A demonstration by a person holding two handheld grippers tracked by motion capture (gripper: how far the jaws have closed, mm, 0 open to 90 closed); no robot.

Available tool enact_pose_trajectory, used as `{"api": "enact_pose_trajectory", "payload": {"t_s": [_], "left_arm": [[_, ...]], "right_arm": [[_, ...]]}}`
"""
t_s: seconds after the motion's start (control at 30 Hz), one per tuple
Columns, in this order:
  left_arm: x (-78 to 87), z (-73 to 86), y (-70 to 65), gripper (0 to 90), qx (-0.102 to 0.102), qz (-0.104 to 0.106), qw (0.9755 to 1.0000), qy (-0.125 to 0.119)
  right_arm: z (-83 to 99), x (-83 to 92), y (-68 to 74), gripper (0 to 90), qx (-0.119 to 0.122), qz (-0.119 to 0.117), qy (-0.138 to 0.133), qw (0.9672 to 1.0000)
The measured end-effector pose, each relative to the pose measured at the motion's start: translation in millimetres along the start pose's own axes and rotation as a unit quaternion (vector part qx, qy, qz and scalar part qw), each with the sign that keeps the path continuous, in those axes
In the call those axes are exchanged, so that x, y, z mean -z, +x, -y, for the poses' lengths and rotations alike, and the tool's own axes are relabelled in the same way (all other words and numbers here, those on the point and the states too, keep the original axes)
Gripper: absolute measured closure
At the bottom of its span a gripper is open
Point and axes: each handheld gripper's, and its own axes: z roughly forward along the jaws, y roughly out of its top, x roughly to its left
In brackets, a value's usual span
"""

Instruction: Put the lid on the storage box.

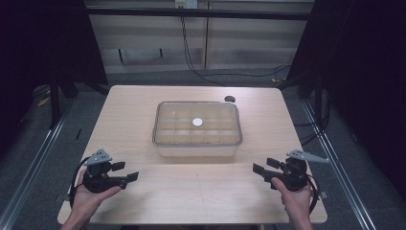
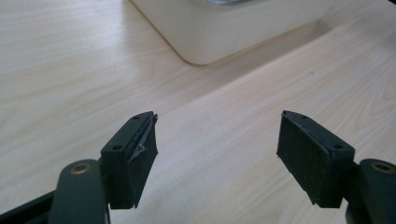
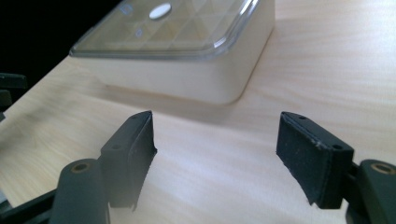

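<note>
both grippers' jaws spread wide and empty, lidded compartment box (image 1: 197,128) beyond, long axis left-to-right across table (image 1: 129,105)

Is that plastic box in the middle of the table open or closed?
Closed. The clear lid sits flat on the box, its rim flush all round; the right gripper view shows the same. Neither gripper touches it.
</note>
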Motion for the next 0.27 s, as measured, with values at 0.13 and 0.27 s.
{"api": "enact_pose_trajectory", "payload": {"t_s": [0.13, 0.27], "left_arm": [[2.9, 9.3, 3.6, 32.3, -0.019, -0.024, 0.9994, 0.016], [0.7, 15.9, 4.1, 31.0, -0.009, -0.041, 0.9991, 0.007]], "right_arm": [[11.7, 4.9, -5.0, 27.1, -0.003, 0.014, 0.005, 0.9999], [18.0, 3.1, -11.3, 25.6, -0.009, 0.022, 0.014, 0.9996]]}}
